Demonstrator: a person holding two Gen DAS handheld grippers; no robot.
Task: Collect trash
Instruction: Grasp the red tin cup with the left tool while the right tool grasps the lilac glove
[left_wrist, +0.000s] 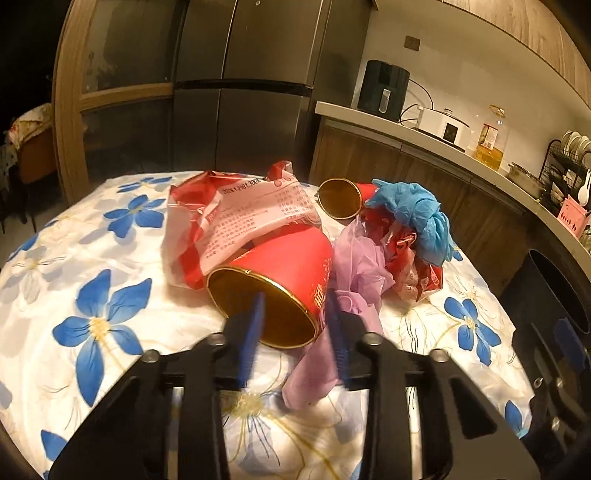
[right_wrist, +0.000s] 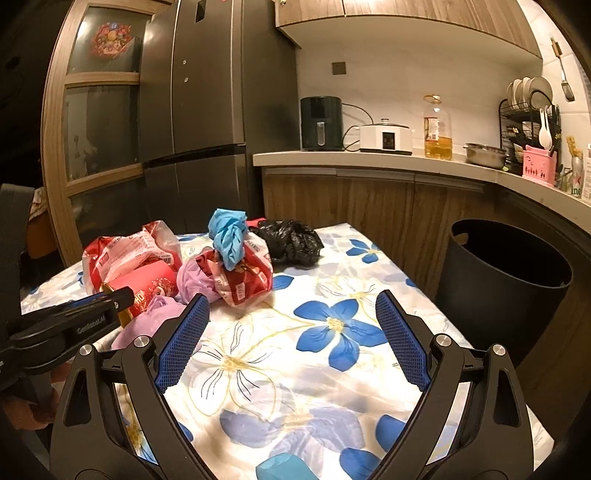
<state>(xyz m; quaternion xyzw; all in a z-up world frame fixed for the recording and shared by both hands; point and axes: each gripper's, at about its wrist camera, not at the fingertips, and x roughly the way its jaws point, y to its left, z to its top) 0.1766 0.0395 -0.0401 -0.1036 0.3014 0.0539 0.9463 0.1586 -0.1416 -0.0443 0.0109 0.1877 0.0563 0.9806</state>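
At the rim of the nearer red cup (left_wrist: 280, 273), lying on its side on the flower-print bench (left_wrist: 74, 280), the left claw (left_wrist: 295, 314) stands narrowed, one pad inside the gold mouth and one outside; whether they pinch the wall I cannot tell. Right of that cup lie a lilac bag (left_wrist: 360, 266), red wrappers (left_wrist: 413, 258), a blue bag (left_wrist: 417, 214) and a second cup (left_wrist: 341, 197). The right claw (right_wrist: 291, 328) gapes empty, the black bin (right_wrist: 506, 280) farther right beside the bench.

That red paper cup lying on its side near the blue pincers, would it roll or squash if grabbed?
The red paper cup with the gold lining would probably roll in a curve, since it tapers. It looks thin-walled, so a hard squeeze may crumple it. It seems empty, likely very light.
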